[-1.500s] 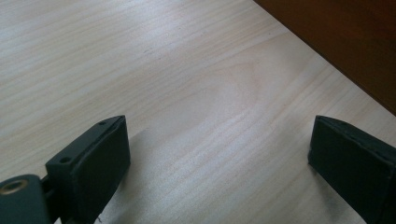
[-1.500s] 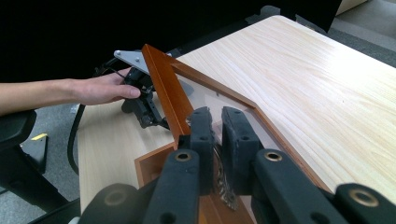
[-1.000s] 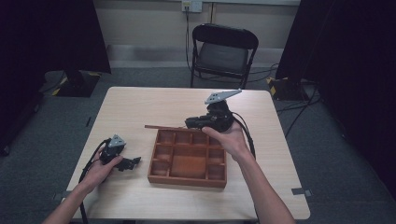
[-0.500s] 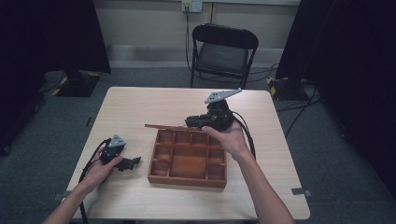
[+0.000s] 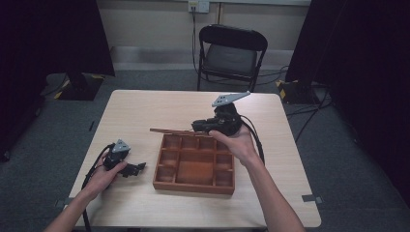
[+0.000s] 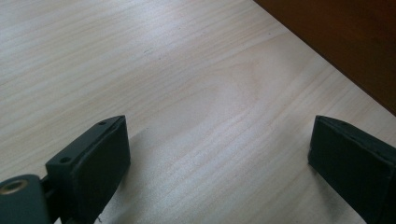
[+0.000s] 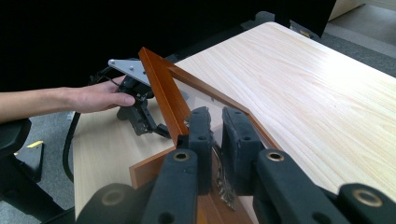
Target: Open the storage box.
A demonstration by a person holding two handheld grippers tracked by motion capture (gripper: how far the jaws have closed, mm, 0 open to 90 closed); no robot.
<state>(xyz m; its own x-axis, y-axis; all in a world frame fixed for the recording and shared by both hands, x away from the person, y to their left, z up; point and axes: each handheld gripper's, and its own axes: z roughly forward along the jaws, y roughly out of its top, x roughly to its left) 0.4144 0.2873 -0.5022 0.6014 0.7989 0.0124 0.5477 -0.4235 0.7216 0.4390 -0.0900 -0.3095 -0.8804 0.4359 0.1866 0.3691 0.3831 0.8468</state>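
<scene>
A brown wooden tray [image 5: 193, 186] with several compartments lies in the middle of the table. Its glazed lid [image 5: 169, 130] is lifted at the far side and looks like a thin strip in the high view. My right gripper [image 5: 198, 126] is shut on the lid's frame. In the right gripper view the jaws [image 7: 218, 135] pinch that frame [image 7: 161, 88], which slants up and to the left. My left gripper [image 5: 140, 167] rests on the table left of the tray, open. Bare wood lies between its jaws [image 6: 219, 154], and the tray's wall [image 6: 336, 42] is at the upper right.
The light wooden table [image 5: 145, 111] has bare room around the tray. A black folding chair [image 5: 232, 53] stands behind the far edge. Cables trail from both grippers. The left hand and its gripper [image 7: 154, 126] appear beyond the lid in the right gripper view.
</scene>
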